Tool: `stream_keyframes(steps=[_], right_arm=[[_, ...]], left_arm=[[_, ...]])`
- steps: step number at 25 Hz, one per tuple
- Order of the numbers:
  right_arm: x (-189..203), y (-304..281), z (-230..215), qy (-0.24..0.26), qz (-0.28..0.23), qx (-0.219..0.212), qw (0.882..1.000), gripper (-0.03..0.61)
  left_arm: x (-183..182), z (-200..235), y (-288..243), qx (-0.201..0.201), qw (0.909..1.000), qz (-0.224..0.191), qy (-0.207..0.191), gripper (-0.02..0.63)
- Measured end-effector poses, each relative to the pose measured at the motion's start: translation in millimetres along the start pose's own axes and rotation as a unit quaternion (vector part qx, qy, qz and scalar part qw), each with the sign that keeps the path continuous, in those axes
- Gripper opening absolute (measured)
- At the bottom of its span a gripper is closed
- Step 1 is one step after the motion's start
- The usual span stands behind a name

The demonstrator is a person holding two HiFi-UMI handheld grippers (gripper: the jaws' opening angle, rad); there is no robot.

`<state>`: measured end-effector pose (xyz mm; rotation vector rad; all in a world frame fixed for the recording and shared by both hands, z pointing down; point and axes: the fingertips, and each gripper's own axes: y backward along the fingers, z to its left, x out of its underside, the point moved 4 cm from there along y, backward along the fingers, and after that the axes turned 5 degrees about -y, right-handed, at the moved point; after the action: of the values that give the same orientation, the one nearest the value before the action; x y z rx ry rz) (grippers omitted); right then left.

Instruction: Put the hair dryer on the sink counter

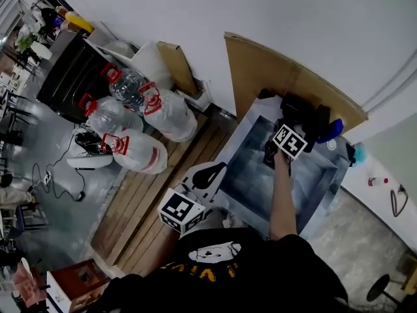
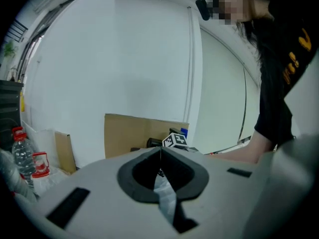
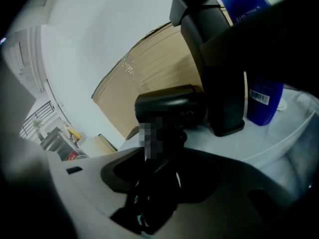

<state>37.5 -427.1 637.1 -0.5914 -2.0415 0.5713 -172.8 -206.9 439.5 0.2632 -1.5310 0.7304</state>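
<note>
White wall and a leaning cardboard sheet [image 1: 260, 70] back the sink [image 1: 251, 181], whose surface [image 3: 271, 138] carries a blue bottle [image 3: 264, 96] and a black upright holder [image 3: 219, 83] at about 1 o'clock of the basin. At the sink's far rim the right tool [image 3: 154, 158] grips the black hair dryer [image 3: 169, 108], just at 9 o'clock of the holder, with its cord [image 3: 149, 203] bunched between the jaws. At 8 o'clock of the basin, the left tool [image 2: 160, 152] has its jaws pressed together on nothing.

- right gripper [image 1: 294, 124] is out over the sink [image 1: 254, 175], near black stuff [image 1: 307, 113] at the back
- left gripper [image 1: 212, 173] is by the sink's near corner
- bagged water bottles [image 1: 140, 150] on the floor [image 1: 153, 197]
</note>
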Motion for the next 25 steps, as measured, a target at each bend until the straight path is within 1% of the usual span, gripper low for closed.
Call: stream_keyframes(steps=[4,6,14,15,17,18,23,25], right_arm=[[-2.1,-5.1,0.3,-0.009,-0.006,0.015,1.000,0.189],[-2.8,-6.9,0.3,-0.011,-0.006,0.020,1.000,0.189],[-3.5,-7.8,1.9,-0.009,0.007,0.016,1.000,0.192],[-3.5,-7.2,2.3,-0.010,0.007,0.017,1.000,0.196],[-4.0,-6.2,1.9,-0.007,0.007,0.022,1.000,0.241],[-4.2,-5.5,1.5,-0.004,0.008,0.025,1.000,0.252],[-3.8,-0.9,1.7,0.004,0.010,0.037,0.999,0.255],[-3.2,0.8,1.8,0.004,0.012,0.043,0.999,0.267]], left_arm=[[-5.0,9.4,-7.1,0.020,0.9998,-0.001,-0.007,0.008],[-5.0,15.8,-6.5,0.024,0.9997,0.002,-0.008,0.008],[-9.2,37.0,5.0,0.026,0.9995,-0.013,-0.006,0.008],[-9.7,39.2,6.7,0.026,0.9995,-0.016,-0.005,0.008],[-9.9,43.8,8.7,0.026,0.9995,-0.020,-0.005,0.008],[-9.8,46.5,9.3,0.024,0.9995,-0.021,-0.004,0.008],[-10.4,58.8,15.6,0.024,0.9994,-0.025,-0.002,0.008],[-10.6,62.1,17.5,0.027,0.9993,-0.025,-0.001,0.008]])
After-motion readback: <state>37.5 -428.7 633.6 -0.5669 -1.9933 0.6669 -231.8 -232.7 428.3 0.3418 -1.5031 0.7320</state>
